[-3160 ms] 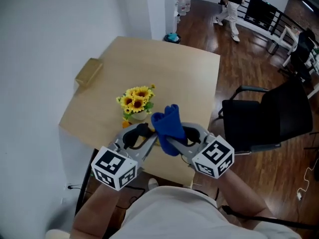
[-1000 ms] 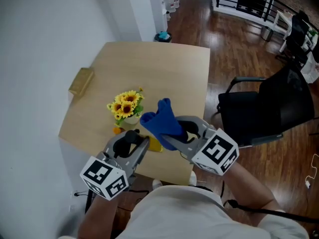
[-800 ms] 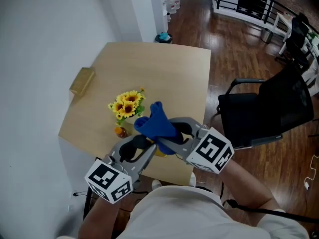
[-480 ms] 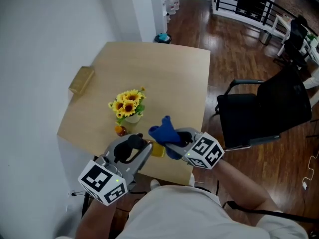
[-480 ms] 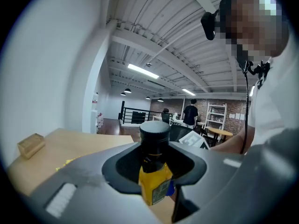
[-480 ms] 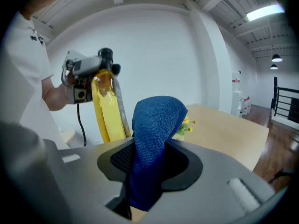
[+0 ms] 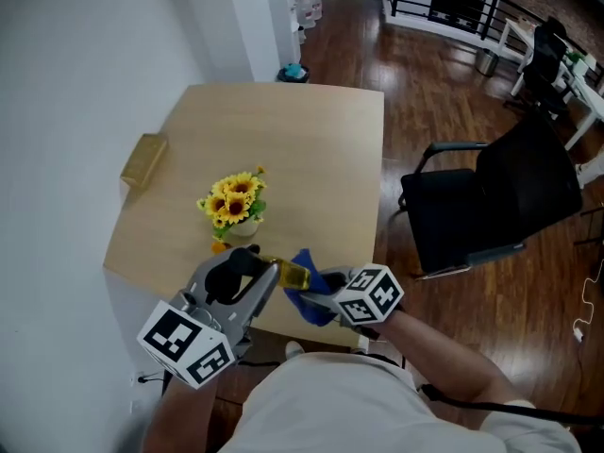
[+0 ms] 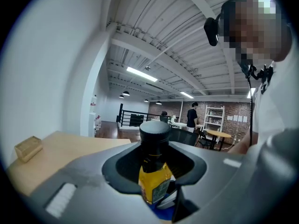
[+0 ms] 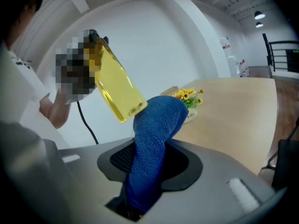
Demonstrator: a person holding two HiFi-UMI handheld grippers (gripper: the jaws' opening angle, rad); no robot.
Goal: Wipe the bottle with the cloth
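Head view first: my left gripper (image 7: 267, 274) is clenched on a small bottle (image 7: 293, 275) of yellow liquid. The bottle sticks out past the jaw tips toward my right gripper (image 7: 316, 295). The right gripper grasps a blue cloth (image 7: 306, 302), bunched just under and beside the bottle's far end. Both tools hover over the near edge of the wooden table (image 7: 311, 140). Ahead of the left gripper stands a pot of sunflowers (image 7: 232, 202), and farther ahead to its left lies a small wooden block (image 7: 142, 159). A black chair (image 7: 495, 196) sits well off to the right gripper's outer side. Left gripper view: the bottle stands squarely between the jaws, which press on its yellow body. Its black cap (image 8: 155, 130) points toward the camera, and a strip of the cloth shows just beyond the bottle's base. Right gripper view: the jaws are pinched shut on the cloth's lower end, and the cloth rises between them and folds over at the top. The bottle hangs tilted just above and left of that fold, its base corner at the cloth. I cannot tell whether they touch. The sunflowers sit beyond the cloth.
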